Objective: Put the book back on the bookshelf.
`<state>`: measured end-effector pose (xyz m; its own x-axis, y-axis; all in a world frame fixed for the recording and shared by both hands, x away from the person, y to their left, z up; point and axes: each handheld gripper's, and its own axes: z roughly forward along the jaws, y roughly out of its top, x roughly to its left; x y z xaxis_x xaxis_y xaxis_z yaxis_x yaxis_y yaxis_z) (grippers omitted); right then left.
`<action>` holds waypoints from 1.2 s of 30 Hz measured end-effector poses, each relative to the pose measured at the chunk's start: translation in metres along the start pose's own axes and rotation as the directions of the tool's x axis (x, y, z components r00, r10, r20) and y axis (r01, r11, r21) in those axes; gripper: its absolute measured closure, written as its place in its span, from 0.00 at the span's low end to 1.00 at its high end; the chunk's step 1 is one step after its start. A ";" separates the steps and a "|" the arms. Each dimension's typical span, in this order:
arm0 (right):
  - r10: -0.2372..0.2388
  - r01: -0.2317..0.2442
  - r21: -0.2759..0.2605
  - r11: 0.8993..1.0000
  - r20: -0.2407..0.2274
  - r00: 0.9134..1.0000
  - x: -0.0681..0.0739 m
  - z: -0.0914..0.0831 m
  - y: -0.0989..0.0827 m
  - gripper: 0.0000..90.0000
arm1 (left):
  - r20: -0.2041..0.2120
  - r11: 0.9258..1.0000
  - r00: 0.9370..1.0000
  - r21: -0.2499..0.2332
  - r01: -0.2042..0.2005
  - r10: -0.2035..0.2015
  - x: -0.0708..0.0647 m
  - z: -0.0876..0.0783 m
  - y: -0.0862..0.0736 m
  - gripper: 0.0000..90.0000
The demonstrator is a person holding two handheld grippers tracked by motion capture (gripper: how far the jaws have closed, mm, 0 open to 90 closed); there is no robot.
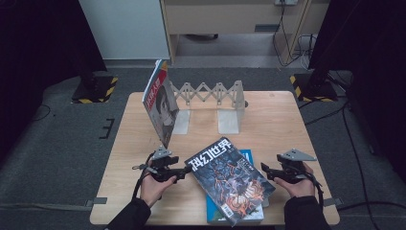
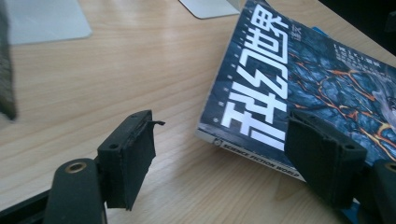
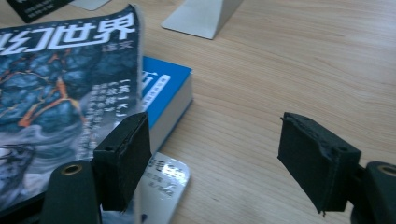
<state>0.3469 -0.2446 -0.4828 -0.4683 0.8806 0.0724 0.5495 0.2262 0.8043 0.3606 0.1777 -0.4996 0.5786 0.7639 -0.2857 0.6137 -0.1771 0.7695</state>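
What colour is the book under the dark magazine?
Bright blue cover, white page edges: the book shows best in the right gripper view.

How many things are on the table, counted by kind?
Magazines: 2, the dark one lying on top of the blue book and the red one standing at the rack.
Books: 1, blue book.
Folding racks: 1.
Total: 4.

The blue book [image 1: 249, 155] is mostly covered by the dark magazine [image 1: 230, 179], whose lower corner is cut off at the high view's bottom edge. Small print on the silver label [image 3: 163, 184] is blurred.
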 end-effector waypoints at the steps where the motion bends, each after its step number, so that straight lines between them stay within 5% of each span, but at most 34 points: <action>1: -0.002 0.002 -0.001 1.000 -0.006 1.000 0.002 0.000 0.001 0.29 | 0.004 1.000 1.000 0.003 -0.001 0.001 0.000 0.001 0.000 0.26; 4: -0.009 0.009 0.014 1.000 -0.041 0.999 0.012 0.004 0.001 0.30 | 0.042 0.999 0.998 0.004 0.039 -0.039 0.002 0.007 -0.001 0.26; 16: -0.022 0.028 0.061 0.998 -0.092 0.996 0.027 0.014 -0.003 0.30 | 0.113 0.995 0.990 0.051 0.080 -0.085 0.003 0.022 -0.001 0.25; 17: -0.020 0.026 0.061 0.998 -0.096 0.995 0.027 0.015 -0.003 0.30 | 0.145 0.992 0.983 0.059 0.108 -0.115 0.003 0.028 -0.001 0.25; 21: -0.003 0.009 0.056 0.998 -0.106 0.994 0.027 0.017 -0.004 0.29 | 0.188 0.988 0.970 0.066 0.142 -0.152 0.004 0.036 0.000 0.25; 25: 0.002 0.004 0.051 0.999 -0.109 0.994 0.027 0.018 -0.005 0.29 | 0.194 0.984 0.966 0.081 0.158 -0.171 0.005 0.040 0.003 0.26; 34: 0.010 -0.005 0.047 0.999 -0.115 0.993 0.028 0.019 -0.006 0.30 | 0.191 0.982 0.964 0.058 0.177 -0.185 0.006 0.025 0.012 0.45; 36: -0.003 0.008 0.039 0.999 -0.118 0.993 0.029 0.019 -0.006 0.30 | 0.227 0.978 0.951 0.042 0.206 -0.211 0.003 0.014 0.018 0.50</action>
<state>0.3435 -0.2123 -0.4970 -0.5483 0.8247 0.1387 0.5723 0.2491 0.7813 0.3812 0.1679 -0.4948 0.5430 0.6226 -0.5634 0.7420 -0.0415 0.6692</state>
